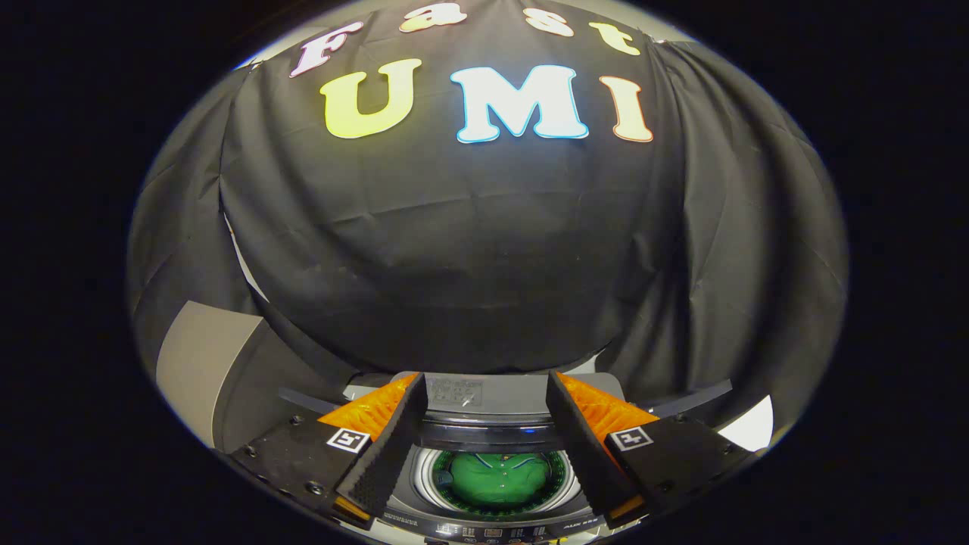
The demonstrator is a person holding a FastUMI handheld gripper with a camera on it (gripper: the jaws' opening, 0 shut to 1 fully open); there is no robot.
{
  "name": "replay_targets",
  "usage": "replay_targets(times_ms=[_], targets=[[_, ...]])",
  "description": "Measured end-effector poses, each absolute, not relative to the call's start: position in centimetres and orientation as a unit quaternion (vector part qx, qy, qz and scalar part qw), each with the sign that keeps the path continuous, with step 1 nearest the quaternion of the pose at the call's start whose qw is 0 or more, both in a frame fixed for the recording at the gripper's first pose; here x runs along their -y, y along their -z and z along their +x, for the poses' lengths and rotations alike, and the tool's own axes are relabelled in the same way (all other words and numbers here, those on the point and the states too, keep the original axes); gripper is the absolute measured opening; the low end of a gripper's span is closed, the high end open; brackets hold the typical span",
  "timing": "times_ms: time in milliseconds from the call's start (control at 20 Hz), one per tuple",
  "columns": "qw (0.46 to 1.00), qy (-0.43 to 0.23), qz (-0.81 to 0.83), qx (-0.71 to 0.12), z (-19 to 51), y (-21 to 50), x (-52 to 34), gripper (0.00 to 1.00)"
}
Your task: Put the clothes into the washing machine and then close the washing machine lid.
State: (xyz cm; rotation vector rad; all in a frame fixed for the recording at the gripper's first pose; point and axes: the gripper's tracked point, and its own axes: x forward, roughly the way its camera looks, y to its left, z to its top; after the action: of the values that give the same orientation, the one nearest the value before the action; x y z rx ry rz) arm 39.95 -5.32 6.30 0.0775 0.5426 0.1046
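Below open tool (484,393): green clothes (496,478).

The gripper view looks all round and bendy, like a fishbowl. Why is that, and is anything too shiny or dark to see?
In the gripper view the fisheye lens bows the wall cloth outward; the green garment in the washing machine drum is sharp and well lit; a small glint sits on the drum's rim; the gripper hangs above, jaws open and empty; the edges fade dark.
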Motion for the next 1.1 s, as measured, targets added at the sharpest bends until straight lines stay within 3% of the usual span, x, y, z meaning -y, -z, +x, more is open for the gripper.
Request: replay_targets(times_ms=[400,800,1100], targets=[[0.971,-0.047,0.043,-0.231,33.7,-2.8,5.1,0.99],[0.940,-0.022,0.091,-0.328,24.3,10.9,5.7,0.99],[0.969,-0.036,0.070,-0.232,20.0,7.8,5.8,0.99]])
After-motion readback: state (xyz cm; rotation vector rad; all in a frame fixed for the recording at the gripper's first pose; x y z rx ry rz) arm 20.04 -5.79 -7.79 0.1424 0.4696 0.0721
